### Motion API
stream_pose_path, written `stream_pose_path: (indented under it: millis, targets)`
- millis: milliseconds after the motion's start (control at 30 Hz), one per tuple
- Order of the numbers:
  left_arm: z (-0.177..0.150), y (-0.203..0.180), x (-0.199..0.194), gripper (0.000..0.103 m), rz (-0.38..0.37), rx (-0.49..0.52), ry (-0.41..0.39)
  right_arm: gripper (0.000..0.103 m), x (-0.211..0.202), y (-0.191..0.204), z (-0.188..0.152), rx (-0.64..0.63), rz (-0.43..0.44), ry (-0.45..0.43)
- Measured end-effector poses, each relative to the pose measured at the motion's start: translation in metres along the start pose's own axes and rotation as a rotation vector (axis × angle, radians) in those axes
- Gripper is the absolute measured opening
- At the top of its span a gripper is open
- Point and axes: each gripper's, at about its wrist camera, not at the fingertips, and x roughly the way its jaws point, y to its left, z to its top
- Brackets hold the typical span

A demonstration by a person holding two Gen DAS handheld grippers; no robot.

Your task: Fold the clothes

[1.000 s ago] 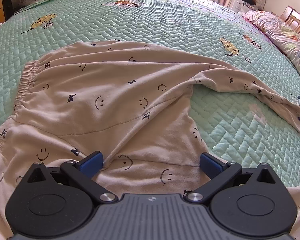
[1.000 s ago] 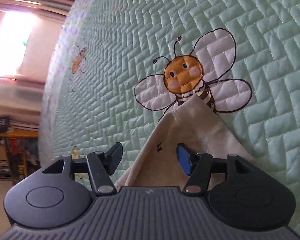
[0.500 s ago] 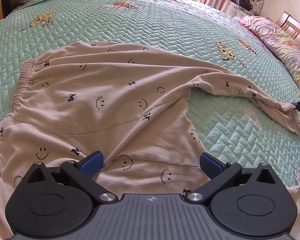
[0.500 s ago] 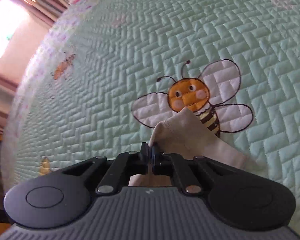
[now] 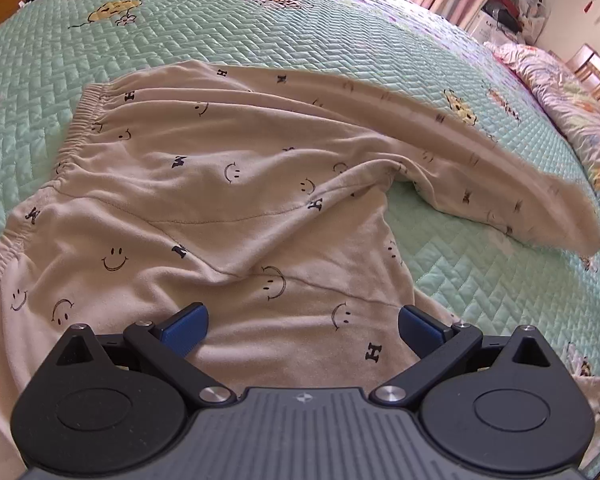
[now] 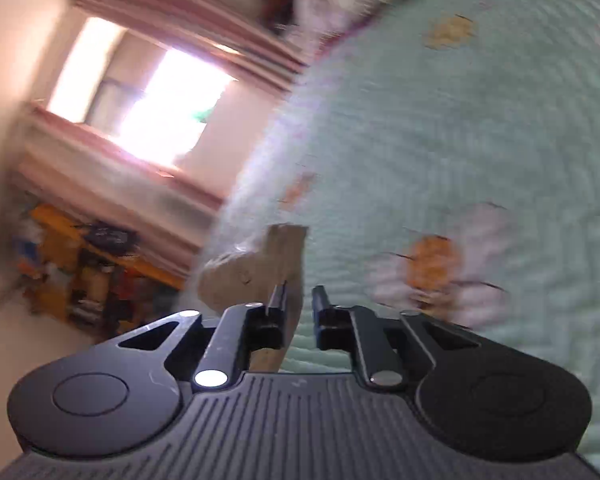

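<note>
two claws work the beige trousers (image 5: 240,184), which lie spread on the green bed (image 5: 220,32). the left claw (image 5: 302,322) hangs wide apart over the near cloth, gripping nothing. the right claw (image 6: 299,304) has just been opening; the right-hand leg's cuff (image 6: 276,264) sits between its jaws, loose against one. better to reclamp firmly, then carry that leg left onto the other, matching the edges.

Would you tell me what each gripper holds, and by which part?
Left gripper: nothing, jaws open. Right gripper: trouser leg's cuff lies between jaws that have just been opening, gap showing; grip doubtful.
</note>
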Motion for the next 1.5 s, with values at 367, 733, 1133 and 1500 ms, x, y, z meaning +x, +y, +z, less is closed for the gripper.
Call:
stream_pose_path:
  millis: [367,733,1133,1500]
  targets:
    - [0.005,-0.007,-0.007,0.098,0.003,-0.011,-0.005,0.046,0.018,0.005,0.008,-0.140,-0.073,-0.004]
    - [0.015,0.000,0.002,0.098,0.001,-0.040,0.005,0.056,0.058,0.027,0.010,-0.297,-0.124,0.091]
    - [0.018,-0.010,-0.004,0.096,0.015,0.011,-0.001,0.005,0.052,0.064,0.018,-0.471,-0.170,0.019]
    - [0.025,-0.004,-0.017,0.096,-0.021,0.030,-0.047,0.022,0.040,0.033,0.026,-0.232,-0.358,-0.190]
